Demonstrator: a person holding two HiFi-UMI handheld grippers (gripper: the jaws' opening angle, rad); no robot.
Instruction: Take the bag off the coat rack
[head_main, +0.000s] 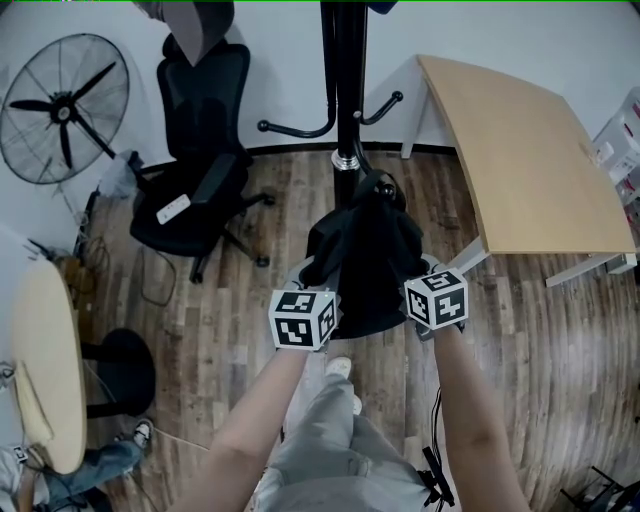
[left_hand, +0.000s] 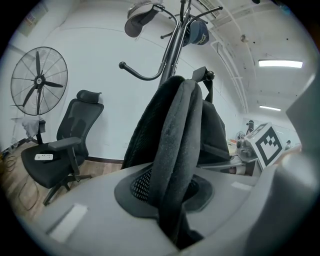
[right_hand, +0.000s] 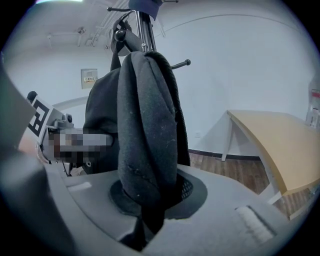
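Left tongs (left_hand: 172, 215) and right tongs (right_hand: 147, 215) both clench the black bag (head_main: 365, 260), which hangs on the coat rack (head_main: 343, 90) at frame centre

- Coat rack (head_main: 345, 80) stands centre, close to back wall.
- Bag (head_main: 365, 255) hangs on rack, on near side of pole, above floor.
- L gripper (left_hand: 172, 220) at bag's left side, R gripper (right_hand: 147, 215) at bag's right side; bag sits btwn the two.
- Each gripper has a bag strap (left_hand: 175, 145) pinched btwn its jaws.
- Caps (left_hand: 140, 20) on rack's top hooks, above bag.
- Office chair (head_main: 195, 190) left of rack; remote (head_main: 173, 209) on its seat.
- Fan (head_main: 65, 108) further left, beside chair, by wall.
- Desk (head_main: 530, 160) right of rack, far corner near wall.
- Round table (head_main: 45, 370) at far left, nearer than chair.
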